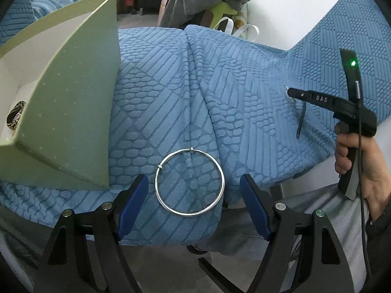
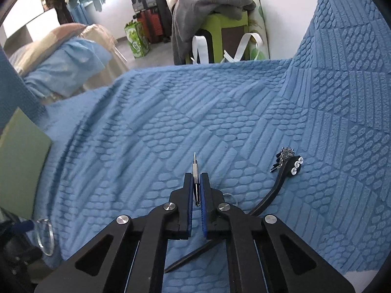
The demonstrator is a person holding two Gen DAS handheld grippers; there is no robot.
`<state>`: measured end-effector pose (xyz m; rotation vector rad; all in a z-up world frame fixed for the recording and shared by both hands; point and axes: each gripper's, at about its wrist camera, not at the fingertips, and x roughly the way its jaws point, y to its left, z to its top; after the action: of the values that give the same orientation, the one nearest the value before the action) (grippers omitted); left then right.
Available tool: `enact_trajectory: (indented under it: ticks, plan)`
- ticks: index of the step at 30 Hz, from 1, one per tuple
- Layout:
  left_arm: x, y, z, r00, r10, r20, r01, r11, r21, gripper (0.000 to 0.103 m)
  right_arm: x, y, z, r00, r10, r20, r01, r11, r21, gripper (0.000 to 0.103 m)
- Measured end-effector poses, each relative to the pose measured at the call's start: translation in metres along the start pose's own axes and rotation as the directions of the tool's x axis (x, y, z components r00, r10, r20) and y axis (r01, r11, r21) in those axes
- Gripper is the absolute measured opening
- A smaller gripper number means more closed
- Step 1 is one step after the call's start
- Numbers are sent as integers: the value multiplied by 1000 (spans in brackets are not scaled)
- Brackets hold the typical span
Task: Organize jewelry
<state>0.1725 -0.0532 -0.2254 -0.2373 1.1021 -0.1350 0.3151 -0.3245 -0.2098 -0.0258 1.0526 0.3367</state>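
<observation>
Jaws of the right gripper were clenched on a slim silver-and-black metal pin-like piece, held upright above the blue quilted sofa cover; its exact kind could not be told. Jaws of the left gripper were spread wide, released, with a thin silver wire bangle lying flat on the cover between them.

Risks judged: the slim piece was pinched only along its narrow shaft, so a twist or slip out of the pads seemed possible. The bangle lay near the cushion's front edge and over a seam; a nudge from one jaw might push it off or into the gap.

Only the left view showed the open green cardboard box with a patterned item inside. Only the right view showed a black rhinestone-set hair clip on the cover, just beside the right gripper.
</observation>
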Motion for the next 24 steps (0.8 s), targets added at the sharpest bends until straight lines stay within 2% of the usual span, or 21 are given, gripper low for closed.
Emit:
enact_trajectory:
  ticks: [5,10,17,19,24]
  plan:
    - [10,-7,-2,999,31,-13,-30,998,49,72,-7,13,-1,1000,27,8,-27,1000,-6,4]
    - [15,-14,-2,996,85,13,-86,992,91,71,-13,31,1,999,34,21,-33,999,-16,4]
    - [21,-23,-8,987,160,28,-162,972,168,71,-17,47,-8,1000,16,2,-16,1000,-11,4]
    - [22,-26,-11,982,185,41,-190,964,188,67,-19,48,-10,1000,10,2,-10,1000,-14,4]
    - [21,-25,-11,983,177,41,-181,968,172,67,-25,50,-18,1000,1,0,-1,1000,-1,4]
